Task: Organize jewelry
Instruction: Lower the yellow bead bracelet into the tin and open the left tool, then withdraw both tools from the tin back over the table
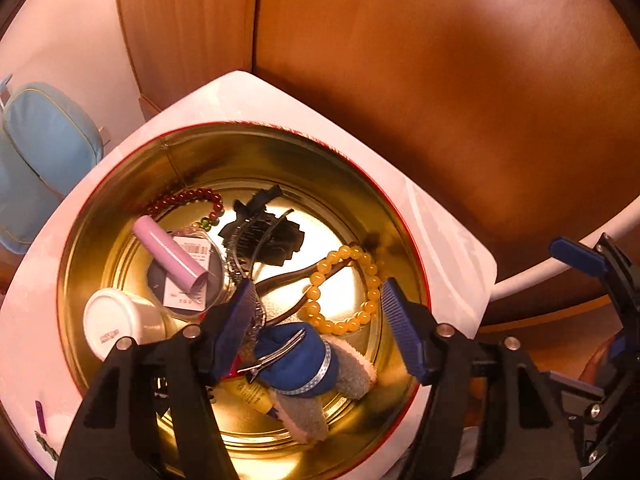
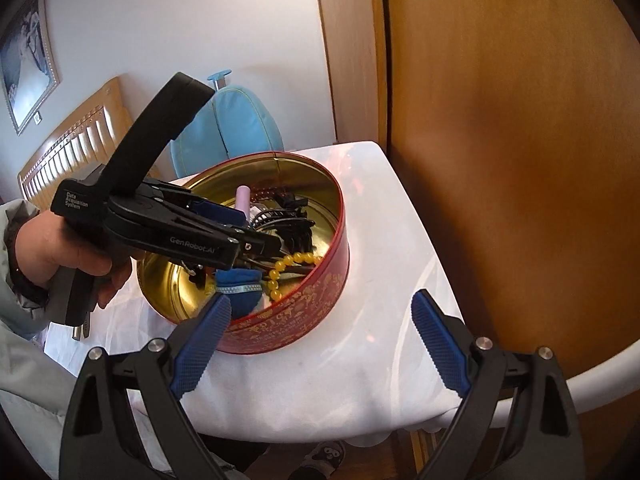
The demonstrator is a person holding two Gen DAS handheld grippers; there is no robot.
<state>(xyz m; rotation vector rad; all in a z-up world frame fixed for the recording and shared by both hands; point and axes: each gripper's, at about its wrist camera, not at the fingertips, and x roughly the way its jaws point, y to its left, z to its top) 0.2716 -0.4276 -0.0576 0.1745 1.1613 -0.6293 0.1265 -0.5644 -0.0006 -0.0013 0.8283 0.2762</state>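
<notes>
- Left wrist view: my left gripper [image 1: 320, 320] hangs over the round tin [image 1: 120, 184], jaws spread and gripping nothing. The yellow bead bracelet [image 1: 348, 284] lies inside, right of the black hair clip [image 1: 264, 232].
- Right wrist view: my right gripper [image 2: 320, 344] stands wide apart, empty, near the tin's red wall [image 2: 312, 312] on the white table [image 2: 380, 240].

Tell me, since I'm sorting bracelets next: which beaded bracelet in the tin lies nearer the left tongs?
The yellow beaded bracelet, lying between the open left tongs' fingers. The dark red beaded bracelet lies against the tin's far wall.
</notes>
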